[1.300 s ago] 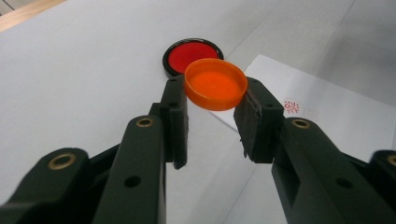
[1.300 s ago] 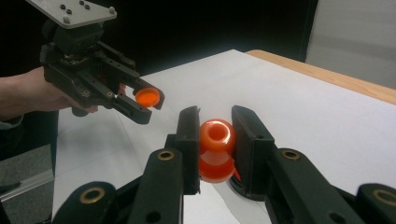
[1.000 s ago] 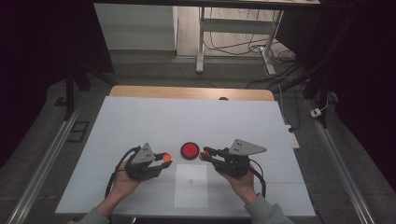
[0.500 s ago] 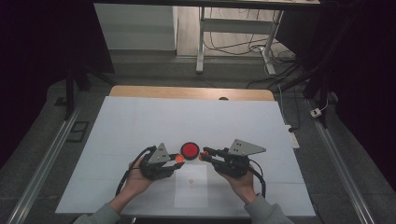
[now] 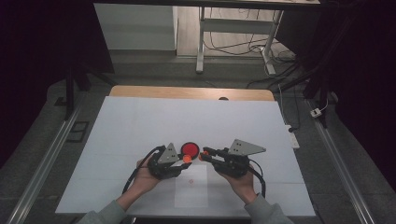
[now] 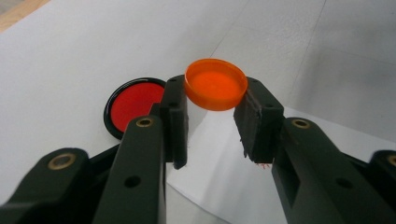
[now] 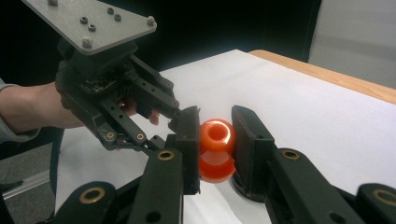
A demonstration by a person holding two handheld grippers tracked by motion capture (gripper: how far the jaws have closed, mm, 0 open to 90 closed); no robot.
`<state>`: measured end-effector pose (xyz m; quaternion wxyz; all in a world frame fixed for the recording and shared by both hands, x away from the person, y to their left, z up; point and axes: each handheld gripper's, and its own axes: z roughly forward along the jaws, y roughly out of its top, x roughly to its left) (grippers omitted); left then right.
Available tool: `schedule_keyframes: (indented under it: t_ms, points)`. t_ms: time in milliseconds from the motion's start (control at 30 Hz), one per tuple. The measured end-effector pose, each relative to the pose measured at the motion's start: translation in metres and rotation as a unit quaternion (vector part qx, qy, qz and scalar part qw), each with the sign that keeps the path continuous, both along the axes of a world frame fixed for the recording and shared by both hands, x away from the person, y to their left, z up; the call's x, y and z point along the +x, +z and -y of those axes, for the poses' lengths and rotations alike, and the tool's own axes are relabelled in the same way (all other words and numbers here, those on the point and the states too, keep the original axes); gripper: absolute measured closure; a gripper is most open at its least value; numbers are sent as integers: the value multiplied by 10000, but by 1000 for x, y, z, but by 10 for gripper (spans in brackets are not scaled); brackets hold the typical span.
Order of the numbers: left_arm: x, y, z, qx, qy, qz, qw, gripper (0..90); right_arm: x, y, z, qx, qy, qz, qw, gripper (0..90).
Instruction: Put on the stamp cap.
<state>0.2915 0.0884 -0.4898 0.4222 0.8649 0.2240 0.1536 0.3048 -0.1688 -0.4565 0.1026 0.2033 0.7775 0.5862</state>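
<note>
My left gripper [image 5: 186, 159] is shut on a flat orange cap [image 6: 215, 84], pinched by its rim between the two pads and held just above the table. My right gripper [image 5: 202, 156] is shut on a small orange bottle [image 7: 217, 149] whose open neck points towards the left gripper. The two sets of tips face each other a small gap apart. A red disc with a black rim [image 5: 190, 149] lies flat on the table just beyond them, also at the left in the left gripper view [image 6: 135, 106].
A white mat [image 5: 140, 121] covers the table, with a wooden edge [image 5: 187, 92] at the far side. A smaller white sheet [image 5: 191, 191] lies under the grippers near the front edge. Cables trail from both grippers. The left gripper's grey plate [image 7: 93, 21] looms close in the right gripper view.
My left gripper has moved right with the orange cap, up close to the right gripper's tips and the red disc. The right gripper has stayed in place.
</note>
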Motion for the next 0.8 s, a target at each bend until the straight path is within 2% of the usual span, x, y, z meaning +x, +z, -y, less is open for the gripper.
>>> schedule_keyframes:
  t_ms: [800]
  points:
    - [2, 3, 23, -3, -253, 9, 9997, 651, 0, -1, -1, -8, 14, 3, 10000, 724]
